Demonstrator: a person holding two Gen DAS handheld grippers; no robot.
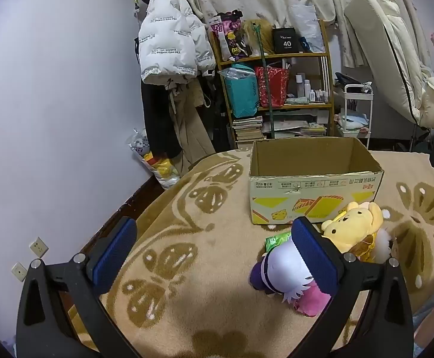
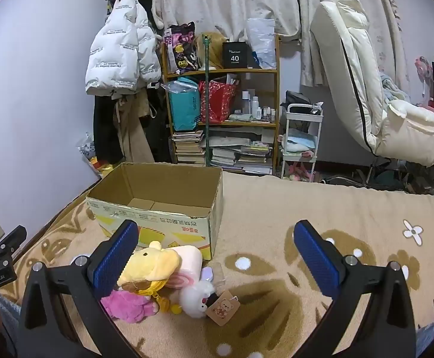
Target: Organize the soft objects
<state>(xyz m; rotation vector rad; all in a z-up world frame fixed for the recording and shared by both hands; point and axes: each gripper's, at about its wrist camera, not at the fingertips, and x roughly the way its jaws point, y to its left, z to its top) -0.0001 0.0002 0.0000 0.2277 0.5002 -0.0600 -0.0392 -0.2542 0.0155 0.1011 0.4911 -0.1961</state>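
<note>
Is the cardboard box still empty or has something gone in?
Empty, as far as visible: the cardboard box shows bare bottom flaps, and the plush toys lie outside on the blanket.

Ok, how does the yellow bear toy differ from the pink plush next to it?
The yellow bear toy sits on top of the pile, nearest the cardboard box; the pink plush lies lower, on the blanket, closer to the camera. The bear looks bigger, with a stitched face showing; the plush shows no face. Both are soft toys, still outside the box.

Blue ribbed pads (image 1: 315, 256) on black jaws. Between them, tan blanket (image 1: 217, 262) with brown butterfly pattern. Beyond, brown cardboard box (image 1: 315, 191), yellow print. Beside one jaw, yellow plush bear (image 1: 354, 226), white-and-purple plush (image 1: 279, 268), perhaps pink underneath.
</note>
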